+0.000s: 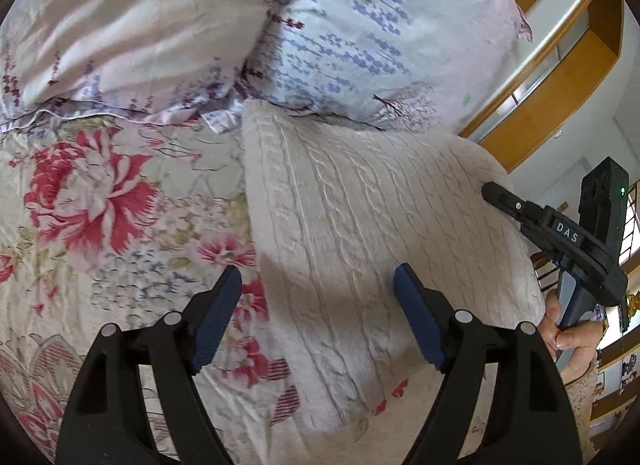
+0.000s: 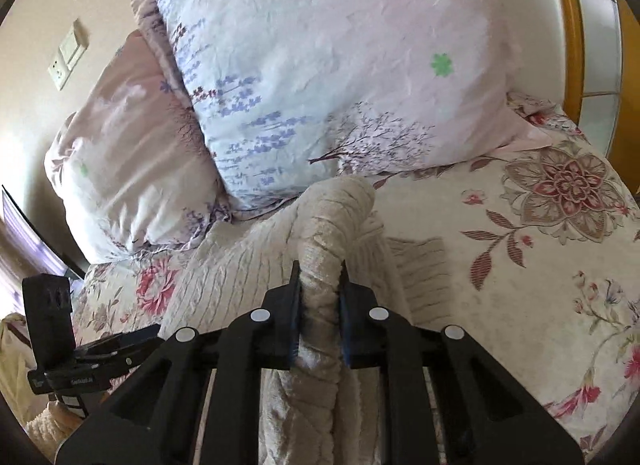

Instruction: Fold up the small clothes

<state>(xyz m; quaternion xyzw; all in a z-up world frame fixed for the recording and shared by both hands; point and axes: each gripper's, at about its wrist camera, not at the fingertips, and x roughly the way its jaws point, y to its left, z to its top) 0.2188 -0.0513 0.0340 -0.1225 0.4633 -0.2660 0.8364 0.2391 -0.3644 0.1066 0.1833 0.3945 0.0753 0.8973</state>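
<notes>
Knit sweater [image 2: 320,249] fold is pinched by right gripper [image 2: 319,301] — left gripper [image 1: 318,301] is spread, empty. Fold could be dragged crooked — one-sided pull.

Spread on the bedspread [image 1: 100,225], the knitted garment [image 1: 360,225], its far edge touching the nearer pillow [image 2: 340,85]. Left of that pillow, a second pillow [image 2: 132,153], partly tucked behind it. Above the garment's near left edge, the left gripper [image 1: 318,317], jaws apart. At the garment's right edge, the right gripper [image 2: 319,305], clamped on a raised fold, perhaps a sleeve.
</notes>
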